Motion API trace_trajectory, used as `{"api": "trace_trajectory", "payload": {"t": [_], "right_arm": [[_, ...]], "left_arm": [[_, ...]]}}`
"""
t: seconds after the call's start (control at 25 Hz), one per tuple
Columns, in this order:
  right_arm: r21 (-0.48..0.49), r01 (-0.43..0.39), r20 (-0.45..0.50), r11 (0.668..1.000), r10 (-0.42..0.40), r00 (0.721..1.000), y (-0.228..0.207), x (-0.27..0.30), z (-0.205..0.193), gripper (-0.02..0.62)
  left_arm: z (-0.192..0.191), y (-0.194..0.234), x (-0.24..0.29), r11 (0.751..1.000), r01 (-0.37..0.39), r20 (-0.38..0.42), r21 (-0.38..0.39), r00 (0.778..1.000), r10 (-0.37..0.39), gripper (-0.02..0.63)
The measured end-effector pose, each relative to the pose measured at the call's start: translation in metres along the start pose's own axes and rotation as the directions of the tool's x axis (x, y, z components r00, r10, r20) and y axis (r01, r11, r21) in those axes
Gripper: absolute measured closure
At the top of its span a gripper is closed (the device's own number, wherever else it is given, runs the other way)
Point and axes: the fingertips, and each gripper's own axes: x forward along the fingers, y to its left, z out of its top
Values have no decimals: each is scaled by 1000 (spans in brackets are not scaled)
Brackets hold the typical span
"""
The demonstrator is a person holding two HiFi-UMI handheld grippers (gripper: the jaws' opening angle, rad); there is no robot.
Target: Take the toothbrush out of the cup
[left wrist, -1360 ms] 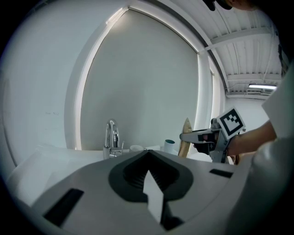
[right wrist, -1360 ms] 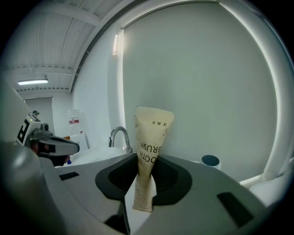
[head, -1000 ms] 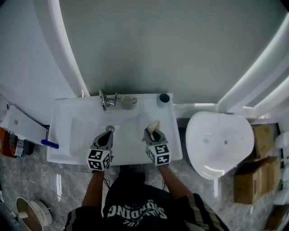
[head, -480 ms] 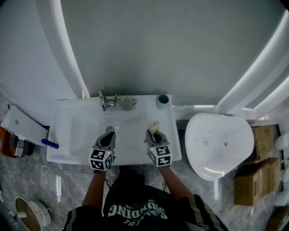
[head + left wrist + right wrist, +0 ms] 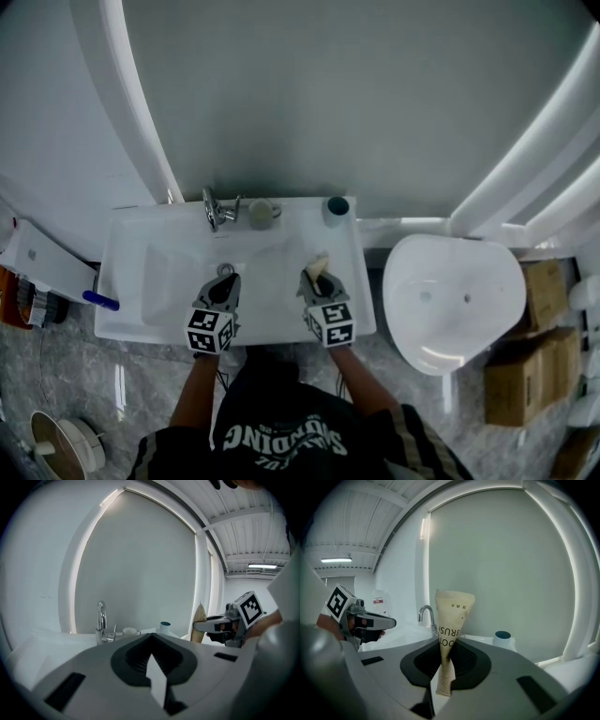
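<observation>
- Right fingers [image 5: 469,663] squeezed narrow on the toothbrush packet [image 5: 451,620], having just been closing, with the packet's lower end pinched between the pads.
- Left fingers [image 5: 133,656] pressed together, nothing between them.
- Long axis of the packet upright, wide end on top, well above the right fingers and inside no cup.
- Teal-rimmed cup [image 5: 337,207] ahead of the right fingers and a touch to their right, at the back rim of the sink [image 5: 122,281], well apart from the packet.
- Left fingers off to the packet's left, near but not touching.
- Lift-out apparently done; right hand clearly the nearer, already gripping.
</observation>
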Motion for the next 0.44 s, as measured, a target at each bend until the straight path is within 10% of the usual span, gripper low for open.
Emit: {"api": "trace_trajectory", "payload": {"t": [0.44], "right_arm": [[17, -21, -5, 1000, 21, 1000, 5, 6, 5, 563]], "left_arm": [[-4, 5, 5, 1000, 1, -10, -10, 1000, -1, 606]]}}
